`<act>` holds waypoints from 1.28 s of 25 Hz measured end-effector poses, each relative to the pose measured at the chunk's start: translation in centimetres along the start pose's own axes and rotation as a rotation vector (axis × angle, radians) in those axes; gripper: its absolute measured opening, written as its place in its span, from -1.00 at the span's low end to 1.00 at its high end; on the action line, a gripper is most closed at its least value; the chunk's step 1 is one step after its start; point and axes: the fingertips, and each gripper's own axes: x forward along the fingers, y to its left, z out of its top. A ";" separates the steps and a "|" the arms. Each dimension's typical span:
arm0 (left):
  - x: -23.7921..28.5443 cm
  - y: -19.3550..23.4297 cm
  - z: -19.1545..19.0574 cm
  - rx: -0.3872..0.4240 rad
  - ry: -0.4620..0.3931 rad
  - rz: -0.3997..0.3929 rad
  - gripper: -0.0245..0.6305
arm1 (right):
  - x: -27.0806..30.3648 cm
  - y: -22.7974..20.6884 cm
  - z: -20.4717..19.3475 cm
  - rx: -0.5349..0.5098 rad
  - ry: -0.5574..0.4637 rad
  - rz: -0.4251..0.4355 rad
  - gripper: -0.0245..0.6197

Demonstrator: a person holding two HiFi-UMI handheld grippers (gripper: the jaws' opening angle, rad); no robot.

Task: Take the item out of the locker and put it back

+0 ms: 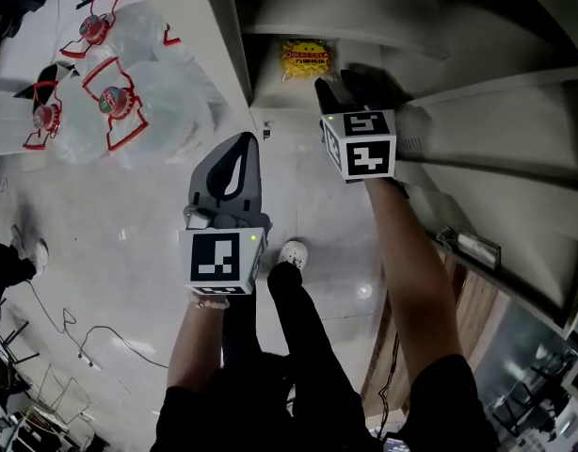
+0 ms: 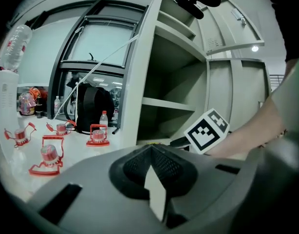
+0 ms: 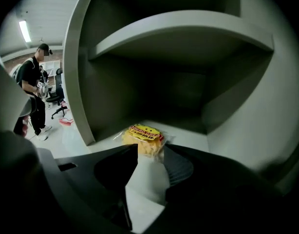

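Observation:
A yellow snack packet (image 1: 308,59) lies on a grey shelf (image 1: 270,92) inside the open locker. My right gripper (image 1: 338,88) reaches into that compartment, its tips at the packet's near right edge. In the right gripper view the packet (image 3: 143,139) rests flat on the shelf (image 3: 188,138) just beyond the tips of my right gripper (image 3: 147,154). Its jaws stand apart and do not press on the packet. My left gripper (image 1: 234,172) hangs outside the locker over the floor. Its jaw tips meet and hold nothing (image 2: 150,152).
Clear water jugs (image 1: 129,102) with red handles stand on the floor at left, next to the locker's side panel (image 1: 223,36). A black backpack (image 2: 93,108) sits behind them. A person (image 3: 32,91) stands far left. Cables (image 1: 82,332) trail on the floor.

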 end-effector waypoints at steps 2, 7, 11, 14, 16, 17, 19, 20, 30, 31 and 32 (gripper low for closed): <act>0.4 0.2 -0.3 0.007 0.005 -0.002 -0.91 | 1.1 -0.2 0.1 0.011 0.010 0.003 -0.44; 0.8 0.6 -0.9 0.022 0.025 -0.006 -0.91 | 2.7 -0.5 -0.6 0.003 0.066 0.013 -0.48; 0.8 0.7 -1.1 0.017 0.039 -0.009 -0.91 | 2.7 -0.8 -1.3 0.001 0.102 -0.007 -0.86; 0.7 0.7 -1.1 0.033 0.052 -0.015 -0.91 | 2.7 -0.5 -1.1 -0.027 0.109 0.009 -0.90; 0.7 0.8 -0.8 0.038 0.054 -0.012 -0.91 | 2.7 -0.3 -0.9 -0.050 0.106 0.018 -0.90; 0.6 0.7 -0.7 0.035 0.055 -0.012 -0.91 | 2.5 -0.3 -0.7 -0.054 0.103 0.016 -0.90; 0.4 0.2 -0.5 0.026 0.058 -0.016 -0.91 | 1.8 -0.2 -0.5 -0.052 0.092 0.010 -0.91; 0.2 -0.1 -0.4 0.026 0.063 -0.021 -0.91 | 1.3 -0.1 -0.4 -0.048 0.088 0.007 -0.91; -2.2 -2.0 1.7 0.018 0.095 -0.022 -0.91 | -4.3 2.7 -0.2 -0.028 0.084 0.019 -0.91; -2.4 -2.0 2.0 0.015 0.095 -0.019 -0.91 | -5.0 2.8 0.1 -0.015 0.075 0.019 -0.91; -2.6 -2.0 2.5 0.015 0.093 -0.017 -0.91 | -5.9 2.9 0.4 0.000 0.063 0.017 -0.91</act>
